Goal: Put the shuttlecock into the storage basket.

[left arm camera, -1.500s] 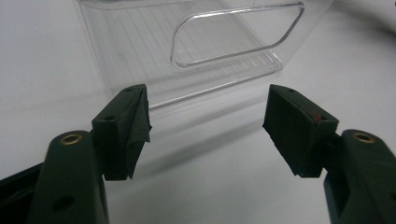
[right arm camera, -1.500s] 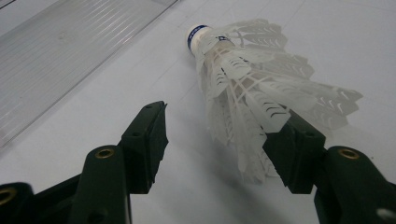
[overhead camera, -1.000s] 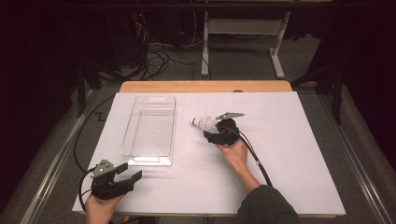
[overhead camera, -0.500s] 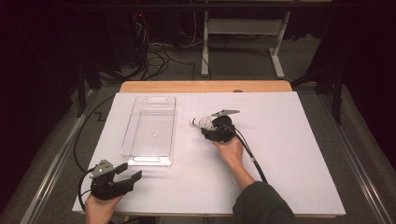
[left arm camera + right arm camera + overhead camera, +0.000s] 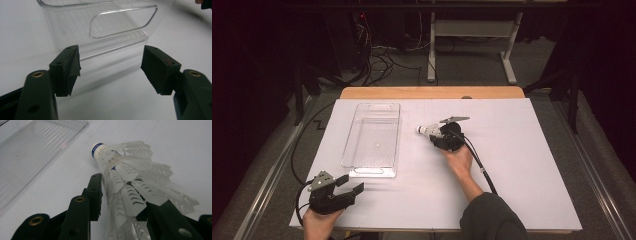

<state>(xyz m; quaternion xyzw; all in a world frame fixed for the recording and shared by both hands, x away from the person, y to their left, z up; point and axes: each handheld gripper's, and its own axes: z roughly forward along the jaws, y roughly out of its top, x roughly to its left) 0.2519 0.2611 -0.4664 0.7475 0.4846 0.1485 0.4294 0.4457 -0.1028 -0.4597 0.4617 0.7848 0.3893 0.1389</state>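
White worktop [image 5: 522,165] carries a clear tray [image 5: 373,139] at left, nothing in it. Just right of it, the right hand-held gripper [image 5: 117,192], jaws just closing, grasps the shuttlecock [image 5: 125,177]; carrying it over remains. The left hand-held gripper [image 5: 110,62] rests released.

Clear tray [image 5: 373,137] is the only obstacle on the white table [image 5: 522,165]: walls all round, top open. Right of the tray, a strip of bare surface, then the shuttlecock [image 5: 428,131] lying beside it. Near side of the tray: bare table up to the left gripper [image 5: 348,186], jaws apart.
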